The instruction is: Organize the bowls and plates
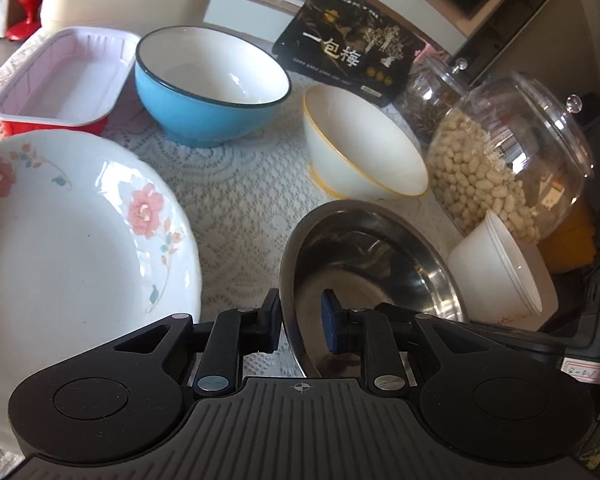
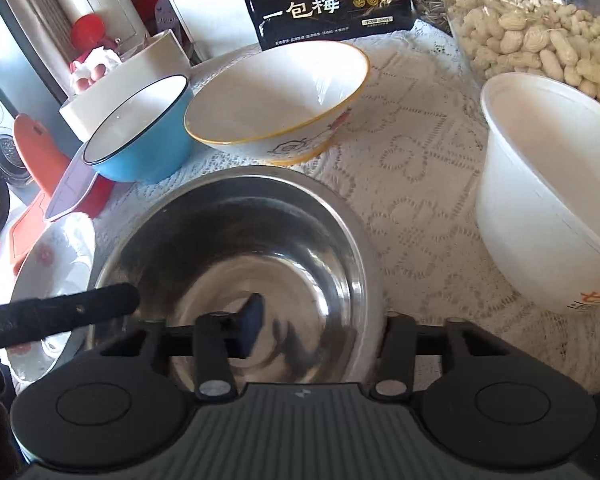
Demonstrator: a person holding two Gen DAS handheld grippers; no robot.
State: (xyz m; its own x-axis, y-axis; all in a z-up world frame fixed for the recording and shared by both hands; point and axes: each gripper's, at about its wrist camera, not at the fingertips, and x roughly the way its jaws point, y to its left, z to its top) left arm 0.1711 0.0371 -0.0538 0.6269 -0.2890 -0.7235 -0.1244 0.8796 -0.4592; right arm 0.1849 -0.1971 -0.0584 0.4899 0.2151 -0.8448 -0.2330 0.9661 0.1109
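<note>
On a lace-covered table (image 1: 236, 208), the left gripper (image 1: 300, 326) pinches the near-left rim of a steel bowl (image 1: 380, 264), jaws narrowed on its wall, just right of a floral plate (image 1: 80, 240). The right gripper (image 2: 320, 330) straddles the bowl's near-right rim, one finger (image 2: 252, 320) inside; whether its pads press cannot be told. Blue bowl (image 1: 212, 92) and yellow-rimmed bowl (image 1: 360, 148) stand farther back.

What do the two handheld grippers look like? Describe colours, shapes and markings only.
Both the left gripper and the right gripper are black plastic, with a grey ribbed centre plate, round discs on either side, silver rivets on the finger links and blue pads. A small crosshair mark sits at the plate's front edge.
</note>
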